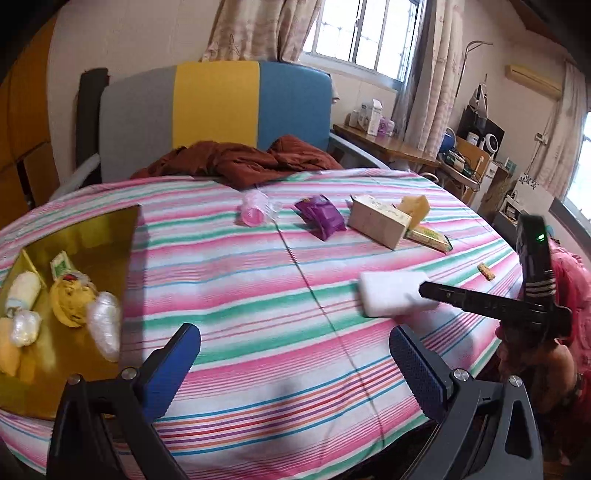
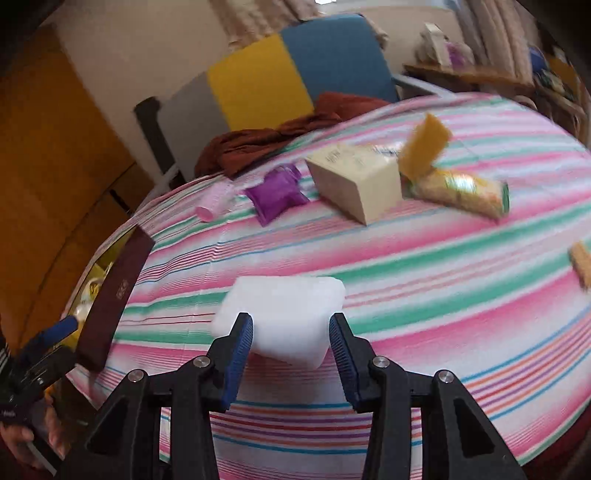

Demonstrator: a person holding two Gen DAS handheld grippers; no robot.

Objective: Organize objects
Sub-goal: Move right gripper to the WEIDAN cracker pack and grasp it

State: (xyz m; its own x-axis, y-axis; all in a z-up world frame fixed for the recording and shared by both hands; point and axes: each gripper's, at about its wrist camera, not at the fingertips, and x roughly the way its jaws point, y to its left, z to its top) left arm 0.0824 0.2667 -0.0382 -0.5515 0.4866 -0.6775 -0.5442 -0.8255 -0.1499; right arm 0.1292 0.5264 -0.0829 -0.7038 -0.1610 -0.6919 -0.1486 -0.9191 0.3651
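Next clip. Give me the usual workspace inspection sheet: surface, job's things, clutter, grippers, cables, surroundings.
Surface: striped tablecloth, creased.
Job's things: white block between the right gripper fingers, contact unclear; gold box holds wrapped items; pink cup, purple packet, cream carton, gold snack bag and small snack bar loose on the cloth.
Clutter: brown cloth at far edge.
Grippers: left gripper open, empty.
Cables: nothing seen on the table.
Surroundings: tricolour chair, window, side table.
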